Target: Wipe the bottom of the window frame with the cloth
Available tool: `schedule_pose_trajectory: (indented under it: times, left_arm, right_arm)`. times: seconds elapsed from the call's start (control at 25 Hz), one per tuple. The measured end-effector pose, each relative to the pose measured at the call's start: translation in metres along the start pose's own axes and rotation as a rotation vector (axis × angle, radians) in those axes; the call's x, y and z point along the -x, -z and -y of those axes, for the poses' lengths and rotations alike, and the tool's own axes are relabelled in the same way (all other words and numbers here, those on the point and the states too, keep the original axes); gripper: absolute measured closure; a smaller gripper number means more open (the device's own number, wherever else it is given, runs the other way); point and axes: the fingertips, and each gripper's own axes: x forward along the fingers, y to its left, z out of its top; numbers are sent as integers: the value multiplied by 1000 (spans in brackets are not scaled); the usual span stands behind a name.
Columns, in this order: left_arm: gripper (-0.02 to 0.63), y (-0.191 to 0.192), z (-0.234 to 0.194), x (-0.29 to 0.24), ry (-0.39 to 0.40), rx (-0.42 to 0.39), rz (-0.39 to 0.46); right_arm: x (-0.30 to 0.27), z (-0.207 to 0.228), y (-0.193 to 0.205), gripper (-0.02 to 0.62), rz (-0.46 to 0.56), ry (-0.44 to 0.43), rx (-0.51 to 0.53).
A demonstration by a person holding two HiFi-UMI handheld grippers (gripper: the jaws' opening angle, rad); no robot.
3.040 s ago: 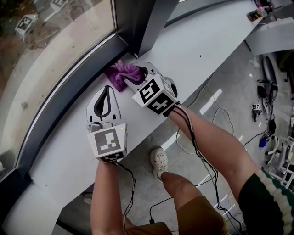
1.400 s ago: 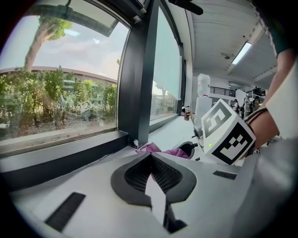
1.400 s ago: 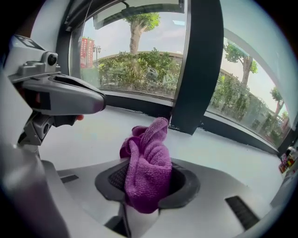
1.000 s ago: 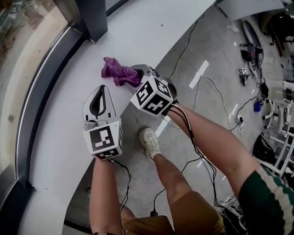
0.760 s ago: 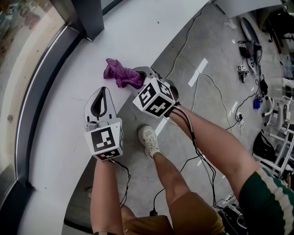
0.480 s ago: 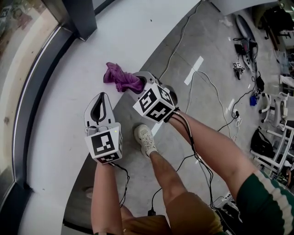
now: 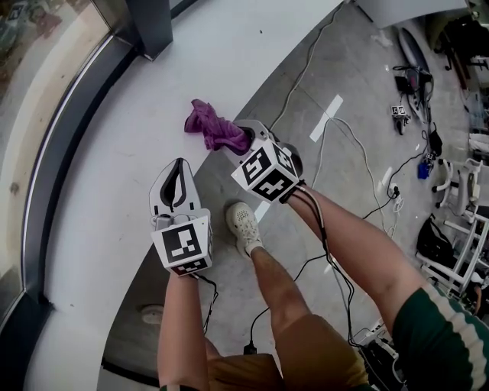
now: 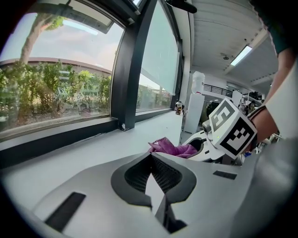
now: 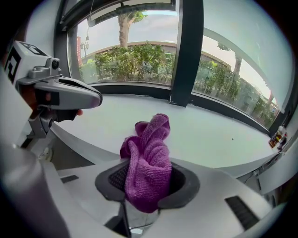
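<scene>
The purple cloth (image 7: 216,128) is bunched up and held over the white sill (image 7: 114,145) near its inner edge, well away from the dark bottom rail of the window frame (image 7: 67,134). My right gripper (image 7: 243,139) is shut on the cloth (image 9: 149,158), which sticks up out of the jaws. My left gripper (image 7: 175,177) hovers over the sill a little nearer to me, shut with nothing in it. The left gripper view shows the cloth (image 8: 170,148) to the right, the right gripper (image 8: 223,135) behind it and the frame's bottom rail (image 8: 60,139) at left.
A dark upright window post (image 7: 149,23) stands on the sill at the back. Below the sill's edge lie the grey floor with cables (image 7: 336,137), the person's shoe (image 7: 244,225) and legs. Equipment crowds the far right (image 7: 451,229). Small bottles (image 9: 277,136) stand far along the sill.
Three seconds ago the cloth lay against the frame's bottom rail. The right gripper has since carried it back towards the sill's inner edge; the left gripper has drawn back too.
</scene>
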Motion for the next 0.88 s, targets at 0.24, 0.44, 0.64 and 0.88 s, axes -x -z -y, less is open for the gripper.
schedule_pose_trajectory:
  times: [0.24, 0.44, 0.64, 0.88]
  left_arm:
    - [597, 2, -1, 7, -1, -19, 4]
    - [597, 2, -1, 16, -7, -32, 3]
    - [597, 2, -9, 25, -25, -34, 8]
    - [597, 7, -16, 44, -36, -28, -2]
  right_arm:
    - [-5, -11, 1, 448, -4, -13, 12]
    - [-3, -22, -1, 448, -7, -29, 30]
    - [-3, -36, -5, 448, -7, -50, 53]
    - [-3, -58, -7, 448, -17, -81, 84]
